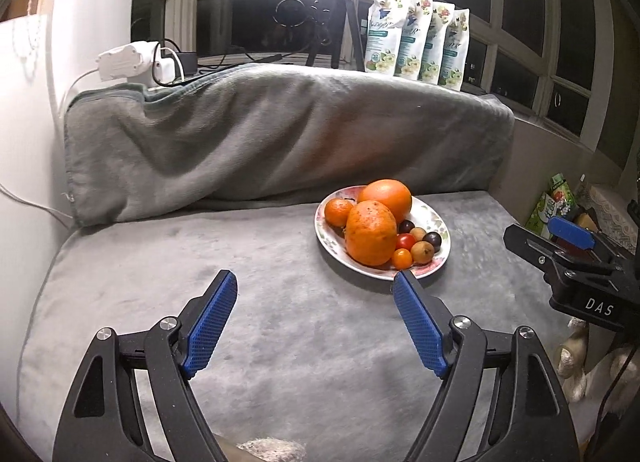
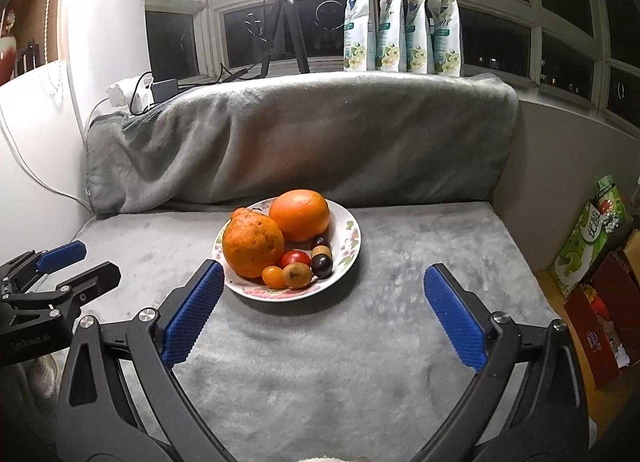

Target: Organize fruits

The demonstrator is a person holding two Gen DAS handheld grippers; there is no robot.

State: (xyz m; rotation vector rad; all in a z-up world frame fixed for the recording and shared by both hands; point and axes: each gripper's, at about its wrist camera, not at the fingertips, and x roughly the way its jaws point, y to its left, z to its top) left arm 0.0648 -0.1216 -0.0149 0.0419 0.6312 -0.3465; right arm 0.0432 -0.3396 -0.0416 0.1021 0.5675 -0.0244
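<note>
Nearest the viewer, two handheld grippers hover over a grey plush-covered surface, both short of a floral plate [image 2: 352, 240] that serves as the landmark here. The left gripper [image 1: 314, 286] has its jaws spread wide with nothing between them; its right tip sits just at the plate's near rim. The right gripper [image 2: 324, 280] also has its jaws wide apart and empty, the plate's near edge just beyond its left tip. On the plate lie all the fruits: a bumpy orange [image 2: 253, 244] at the near left, a smooth round orange [image 2: 300, 214] behind it, and a small mandarin [image 1: 338, 212] on the far left. At the plate's near right cluster cherry tomatoes [image 2: 295, 258], dark grapes [image 2: 321, 265] and small brown fruits [image 2: 297, 276]. The oranges look firm and fairly heavy, best taken across their widest part; the small fruits look soft, smooth and likely to roll or burst under pressure. The ceramic plate would probably slide on plush and could chip. Behind the plate rises a grey blanket-draped cushion [image 2: 300, 137], then a windowsill with four floral pouches [image 2: 402, 21], a tripod [image 2: 286, 21] and a bright lamp.
</note>
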